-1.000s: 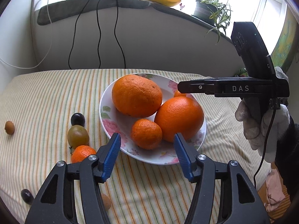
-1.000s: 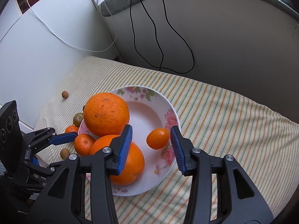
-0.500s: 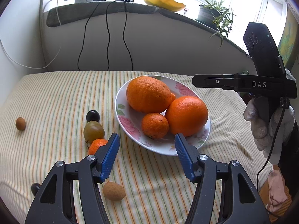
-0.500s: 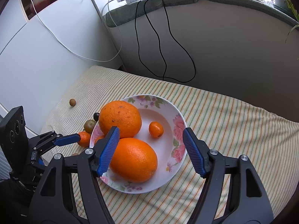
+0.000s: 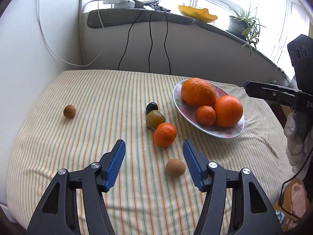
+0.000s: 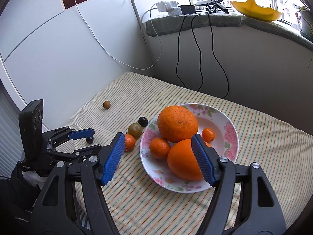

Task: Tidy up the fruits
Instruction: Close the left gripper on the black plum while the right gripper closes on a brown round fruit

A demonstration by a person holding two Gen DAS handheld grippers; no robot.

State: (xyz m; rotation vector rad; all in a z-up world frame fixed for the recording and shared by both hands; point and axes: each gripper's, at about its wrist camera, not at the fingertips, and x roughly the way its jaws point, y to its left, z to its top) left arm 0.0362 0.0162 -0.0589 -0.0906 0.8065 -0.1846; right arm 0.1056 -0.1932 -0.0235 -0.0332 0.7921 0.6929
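A floral plate (image 6: 231, 132) (image 5: 233, 135) holds two big oranges (image 6: 177, 123) (image 6: 183, 160), a mandarin (image 6: 159, 147) and a tiny orange fruit (image 6: 208, 135). My right gripper (image 6: 158, 137) hovers open above the plate's near side with nothing between its pads. On the striped cloth left of the plate lie a mandarin (image 5: 164, 134), a greenish fruit (image 5: 155, 119) and a dark one (image 5: 152, 107). Two brown round fruits (image 5: 175, 167) (image 5: 69, 111) lie apart. My left gripper (image 5: 154, 144) stands open and empty just short of the loose mandarin.
A grey window ledge (image 6: 195, 22) behind carries a power strip, a ring light, a yellow dish (image 6: 254, 9) and a plant. Black cables hang down the wall. A white wall bounds the left. A gloved hand (image 5: 295, 137) holds the right gripper.
The right jaws widened off the tiny orange fruit, which stays in the plate, and that gripper drew back and rose. The left gripper swung left from the plate toward the loose fruits.
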